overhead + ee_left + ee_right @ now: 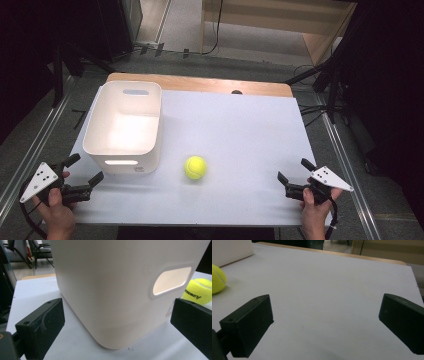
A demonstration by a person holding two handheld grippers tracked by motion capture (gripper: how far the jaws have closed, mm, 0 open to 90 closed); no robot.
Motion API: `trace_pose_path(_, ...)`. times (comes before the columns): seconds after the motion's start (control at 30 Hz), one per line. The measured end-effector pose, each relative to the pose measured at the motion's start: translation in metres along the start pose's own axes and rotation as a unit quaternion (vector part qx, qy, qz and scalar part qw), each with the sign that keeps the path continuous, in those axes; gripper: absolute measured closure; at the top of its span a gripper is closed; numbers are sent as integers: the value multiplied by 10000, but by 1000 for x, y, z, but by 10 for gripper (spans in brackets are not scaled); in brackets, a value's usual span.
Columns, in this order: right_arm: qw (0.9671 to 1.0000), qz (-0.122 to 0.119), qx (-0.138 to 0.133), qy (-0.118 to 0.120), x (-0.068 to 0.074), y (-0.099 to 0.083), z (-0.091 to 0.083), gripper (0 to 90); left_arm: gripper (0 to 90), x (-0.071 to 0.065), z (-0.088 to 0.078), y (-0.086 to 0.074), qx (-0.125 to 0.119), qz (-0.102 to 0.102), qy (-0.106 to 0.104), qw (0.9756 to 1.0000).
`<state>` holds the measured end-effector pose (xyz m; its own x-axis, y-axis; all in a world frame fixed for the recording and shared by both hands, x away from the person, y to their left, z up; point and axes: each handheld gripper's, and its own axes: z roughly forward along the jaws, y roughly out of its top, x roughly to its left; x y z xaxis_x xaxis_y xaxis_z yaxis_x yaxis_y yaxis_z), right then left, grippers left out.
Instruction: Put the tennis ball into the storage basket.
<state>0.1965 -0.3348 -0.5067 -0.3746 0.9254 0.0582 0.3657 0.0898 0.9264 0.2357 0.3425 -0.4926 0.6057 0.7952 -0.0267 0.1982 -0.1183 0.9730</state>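
One white desk (240, 130) with a wooden strip along its far edge carries two things: one white bin (125, 125) and one yellow tennis ball (195, 167).

The bin stands on the left half of the desk, open side up, with a slot handle cut in its near wall and another in its far wall. The tennis ball lies on the desk just right of the bin's near right corner, apart from it, about mid-width of the desk and toward the near edge.

Two tongs are held, one in each of the person's hands, both at the near edge. The left tongs (85, 170) sit near the bin's near left corner, jaws spread wide and holding nothing; in the left gripper view the bin's corner lies between and beyond the jaws, not touching them. The right tongs (295, 172) sit at the near right of the desk, well apart from the ball, jaws likewise wide apart and empty over bare desk.
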Motion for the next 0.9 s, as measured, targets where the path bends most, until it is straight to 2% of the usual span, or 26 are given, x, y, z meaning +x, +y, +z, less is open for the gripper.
trace_pose_path(0.17, 9997, -174, -36, 180, 8, 11, 2, 0, 0, 0, -1, -1, -4, -47, -22, 10000)
trace_pose_path(0.33, 9992, -133, 18, 365, 15, 20, 2, 0, 0, 1, 0, -1, -34, -73, -34, 10000)
trace_pose_path(0.67, 9978, -246, 217, 568, 33, 34, 13, 0, 0, 1, 0, -1, -41, -85, -58, 9999)
trace_pose_path(0.77, 9973, -186, 185, 682, 34, 36, 15, 0, 0, 2, 0, -1, -40, -93, -68, 9999)
trace_pose_path(0.83, 9973, -167, 251, 677, 36, 38, 18, 0, 0, 2, -1, -1, -36, -90, -71, 9999)
trace_pose_path(0.9, 9969, -243, 242, 715, 37, 40, 21, 0, 0, 2, -1, -1, -29, -90, -64, 9999)
